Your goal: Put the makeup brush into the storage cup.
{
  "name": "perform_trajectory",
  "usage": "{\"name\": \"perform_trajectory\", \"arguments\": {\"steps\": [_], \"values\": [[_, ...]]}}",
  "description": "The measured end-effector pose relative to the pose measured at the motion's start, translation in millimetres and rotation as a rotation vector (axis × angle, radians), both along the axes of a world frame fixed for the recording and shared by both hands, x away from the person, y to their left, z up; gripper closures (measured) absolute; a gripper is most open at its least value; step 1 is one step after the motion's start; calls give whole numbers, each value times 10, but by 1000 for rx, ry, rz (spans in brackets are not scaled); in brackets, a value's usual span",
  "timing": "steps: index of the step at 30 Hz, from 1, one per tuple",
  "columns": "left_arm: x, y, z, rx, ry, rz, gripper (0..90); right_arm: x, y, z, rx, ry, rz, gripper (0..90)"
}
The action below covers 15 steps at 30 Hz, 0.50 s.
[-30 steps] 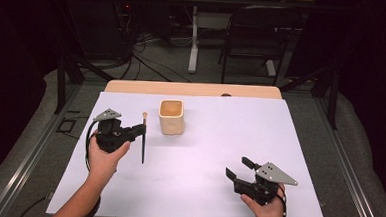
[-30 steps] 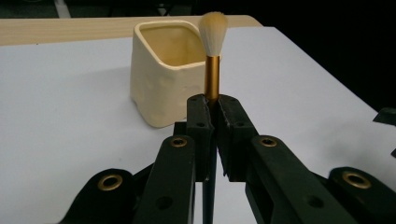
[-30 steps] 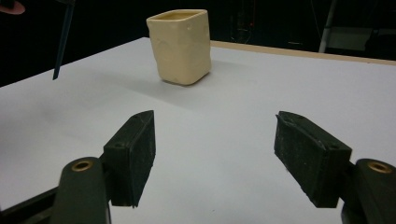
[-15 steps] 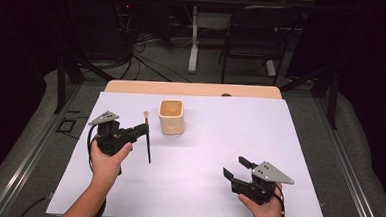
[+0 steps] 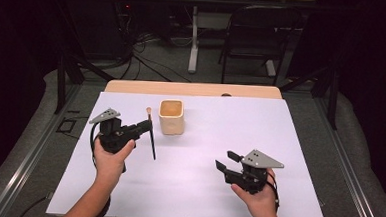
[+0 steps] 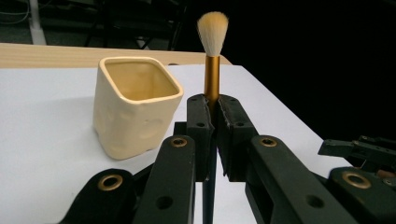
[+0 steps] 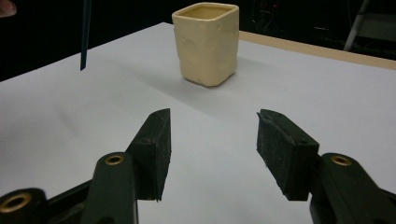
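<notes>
Brush (image 6: pixel 212 70) sits pinched upright in my left gripper (image 5: pixel 141 127), cup (image 5: pixel 171 116) just at its 2 o'clock, so I'd lift higher, center over the opening, then lower; right gripper (image 5: pixel 226 160) idles spread.

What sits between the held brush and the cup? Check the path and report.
Nothing visible. The left gripper is shut on the brush, held bristles up just left of the cup. Only bare table lies between them, and the cup's mouth is open.
</notes>
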State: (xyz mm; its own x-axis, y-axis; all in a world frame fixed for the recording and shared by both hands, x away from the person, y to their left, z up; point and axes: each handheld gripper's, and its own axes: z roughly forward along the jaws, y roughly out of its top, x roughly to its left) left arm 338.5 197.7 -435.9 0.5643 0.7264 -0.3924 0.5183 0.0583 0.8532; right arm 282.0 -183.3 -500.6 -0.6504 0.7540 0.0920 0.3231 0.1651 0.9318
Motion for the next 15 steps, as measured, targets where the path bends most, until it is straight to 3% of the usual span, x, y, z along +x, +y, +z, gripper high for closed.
{"name": "perform_trajectory", "arguments": {"steps": [6, 9, 10, 15], "values": [[9, -24, 29, -4, -11, -3, 837, 120, 142, 128, 20, 6, 13, 476], [9, -40, 36, -2, -13, -6, 837, 165, 215, 177, 21, -6, 18, 484], [10, -49, 37, -1, -11, -6, 837, 174, 221, 205, 8, 9, 27, 486], [20, -86, 45, 3, -13, -9, 837, 265, 302, 283, 38, 17, 44, 493]]}}
